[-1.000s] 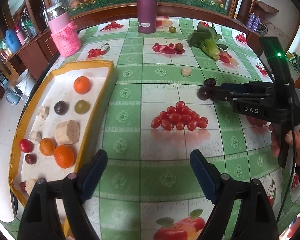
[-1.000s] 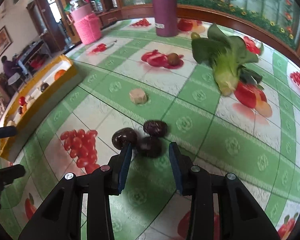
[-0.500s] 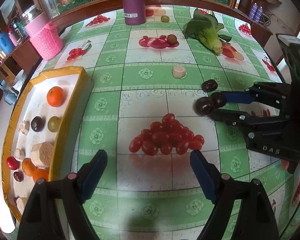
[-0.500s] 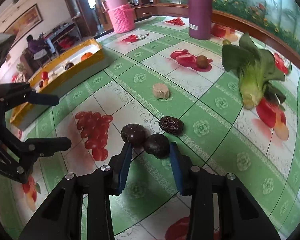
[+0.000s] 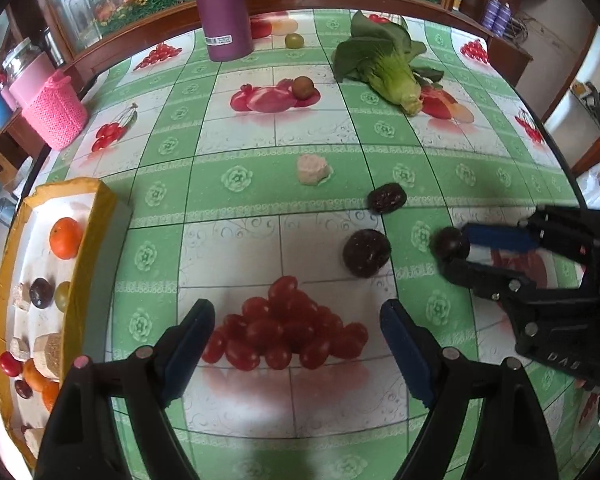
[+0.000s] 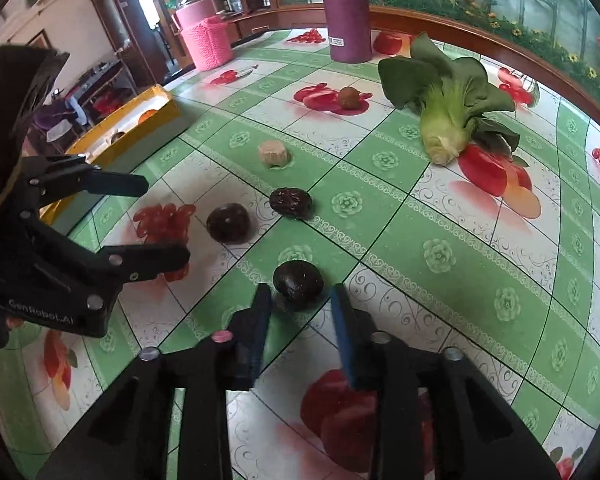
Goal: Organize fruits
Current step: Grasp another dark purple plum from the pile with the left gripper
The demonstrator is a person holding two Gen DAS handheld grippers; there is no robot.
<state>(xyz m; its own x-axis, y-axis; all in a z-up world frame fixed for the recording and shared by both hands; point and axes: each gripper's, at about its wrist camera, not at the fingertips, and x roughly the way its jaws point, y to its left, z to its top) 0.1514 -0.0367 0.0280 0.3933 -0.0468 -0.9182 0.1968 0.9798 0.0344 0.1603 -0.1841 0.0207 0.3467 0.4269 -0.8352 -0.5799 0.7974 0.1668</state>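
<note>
A dark round fruit point(image 6: 298, 280) rests on the tablecloth between the fingertips of my right gripper point(image 6: 300, 294), whose jaws are opening with a small gap on each side of it. From the left wrist, this fruit point(image 5: 450, 242) shows at the right gripper's point(image 5: 456, 250) tips. A second dark round fruit point(image 5: 366, 252) and a wrinkled dark date point(image 5: 386, 198) lie just beyond it. My left gripper point(image 5: 296, 312) is open and holds nothing, hovering over printed red tomatoes. The yellow tray point(image 5: 100, 208) at the left holds oranges, dark fruits and pale chunks.
A beige chunk point(image 5: 314, 169) lies mid-table. A bok choy point(image 5: 388, 72), a small brown fruit point(image 5: 303, 87), a green fruit point(image 5: 294, 40) and a purple bottle point(image 5: 222, 8) stand farther back. A pink knitted jar point(image 5: 54, 116) sits by the left edge.
My right gripper has dragged its dark fruit away from the other two, and its jaws have loosened. My left gripper has moved away from the tray toward the loose dark fruits.
</note>
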